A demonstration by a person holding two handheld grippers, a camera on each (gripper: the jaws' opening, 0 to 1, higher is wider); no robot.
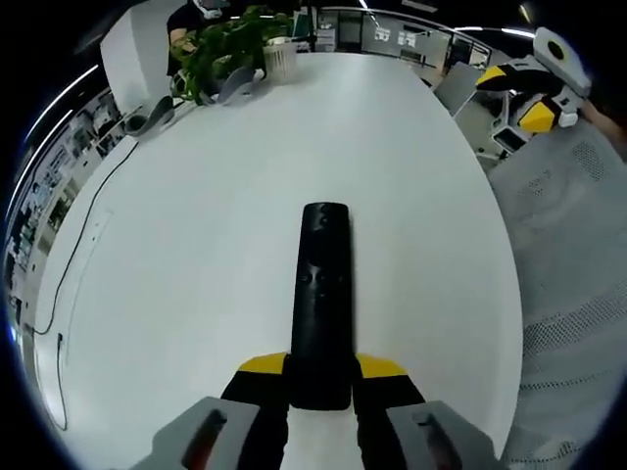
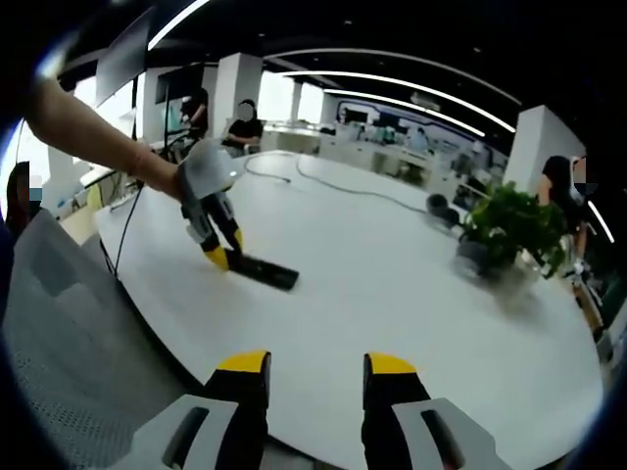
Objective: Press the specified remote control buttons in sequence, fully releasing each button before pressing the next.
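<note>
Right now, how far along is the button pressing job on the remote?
Done: the left claw is shut on the black remote, steadying it on the white table. In hand: the right claw hangs open off the table edge, away from the remote. Left: apparently the presses; nothing is touching the buttons now.
</note>
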